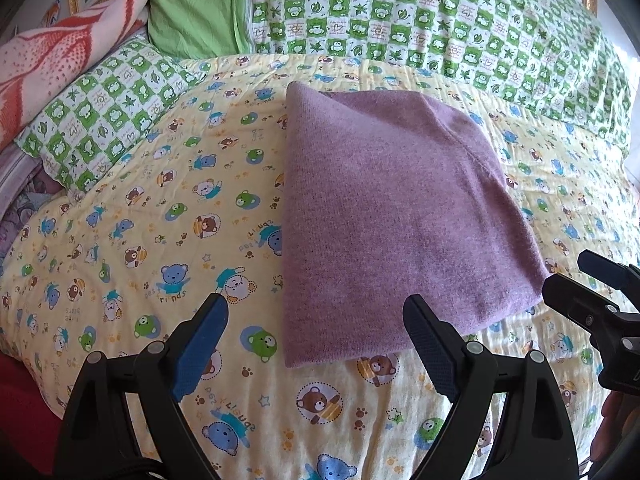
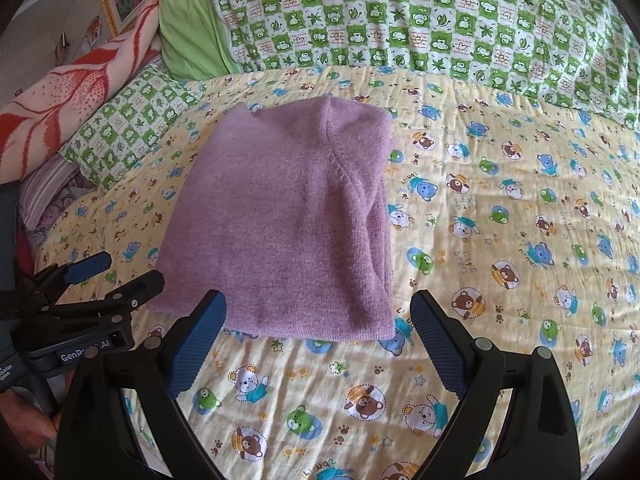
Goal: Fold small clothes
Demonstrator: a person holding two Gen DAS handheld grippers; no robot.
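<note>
Both tools are seen spread wide and empty above the bed: the left tool (image 1: 316, 344) near the front edge of the folded purple sweater (image 1: 384, 216), the right tool (image 2: 318, 340) likewise. That sweater is laid flat on the yellow bear-print sheet (image 2: 500, 240), with the green checked quilt (image 2: 400, 20) bunched behind it.

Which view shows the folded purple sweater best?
The right wrist view: the purple sweater lies whole and centred, its folded layers visible along one side. In the left wrist view the right gripper overlaps one near corner.
</note>
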